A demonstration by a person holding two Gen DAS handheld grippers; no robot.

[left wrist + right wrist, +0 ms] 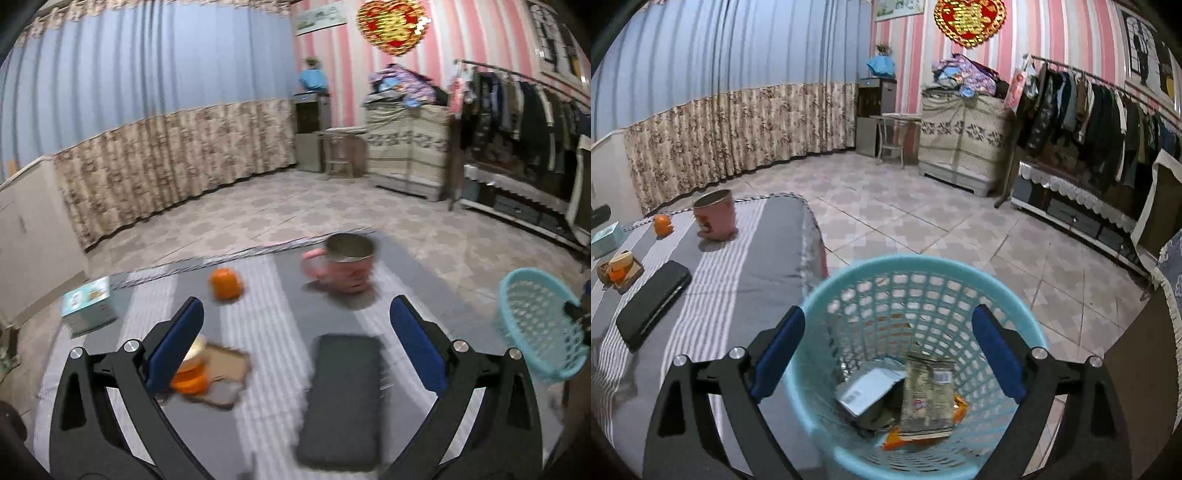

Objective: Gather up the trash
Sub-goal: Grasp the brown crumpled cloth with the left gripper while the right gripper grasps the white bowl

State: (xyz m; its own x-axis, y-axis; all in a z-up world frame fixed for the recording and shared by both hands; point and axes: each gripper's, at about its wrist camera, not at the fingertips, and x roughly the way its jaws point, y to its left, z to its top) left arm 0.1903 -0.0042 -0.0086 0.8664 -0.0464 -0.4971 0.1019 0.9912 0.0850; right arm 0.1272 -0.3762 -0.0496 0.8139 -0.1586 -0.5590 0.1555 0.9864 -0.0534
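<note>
Teal basket (849,295) holding three wrappers (927,398), left gripper (295,317) wide, right gripper (888,325) wide, both empty

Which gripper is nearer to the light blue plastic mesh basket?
Right. The right gripper hovers directly over the light blue plastic mesh basket, jaws open. The left gripper is over the striped table, basket off to its right.
</note>
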